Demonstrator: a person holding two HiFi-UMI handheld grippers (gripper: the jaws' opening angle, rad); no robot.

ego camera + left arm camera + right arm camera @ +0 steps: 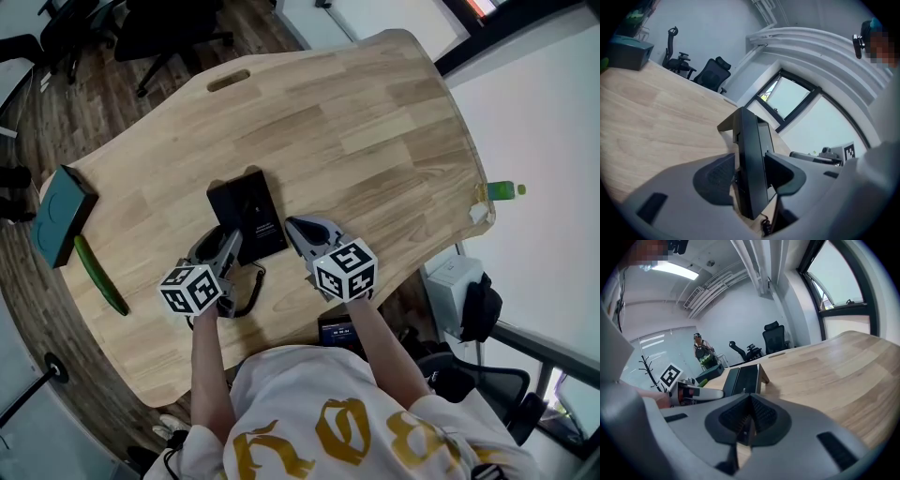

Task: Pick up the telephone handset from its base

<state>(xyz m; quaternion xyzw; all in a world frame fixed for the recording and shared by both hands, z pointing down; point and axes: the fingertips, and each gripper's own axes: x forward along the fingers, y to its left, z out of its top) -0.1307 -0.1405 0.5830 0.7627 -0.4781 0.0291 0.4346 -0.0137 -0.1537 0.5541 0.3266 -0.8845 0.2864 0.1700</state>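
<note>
Light wooden table (375, 122) in an office, w/ desk chairs and dark window frames behind. Nearest the person, the L gripper (748, 174) has its jaws spread wide, straddling the near end of the black telephone handset (751, 154). The pads sit just beside its flanks and don't visibly press, so nothing is held yet. The R gripper (750, 422) is just right of the phone, jaws together, empty. A black coiled cord (251, 289) curls on the table by the L gripper.

The handset lies in its cradle along the left side of the black telephone base (253, 208), which is propped on a rear foot — not yet lifted.

To do this step well:
- Keep the handset centred between the pads, and seat them well onto the flanks before closing. A tip-only pinch on smooth plastic will prob. slip.
- Close squarely, then lift up out of the cradle rather than dragging sideways.
- The propped base looks light, so it may tip or follow the cord. The R gripper could steady it.

Farther off, a teal box (61, 216) and a long green vegetable-like item (101, 274) lie well apart — no obstruction.
</note>
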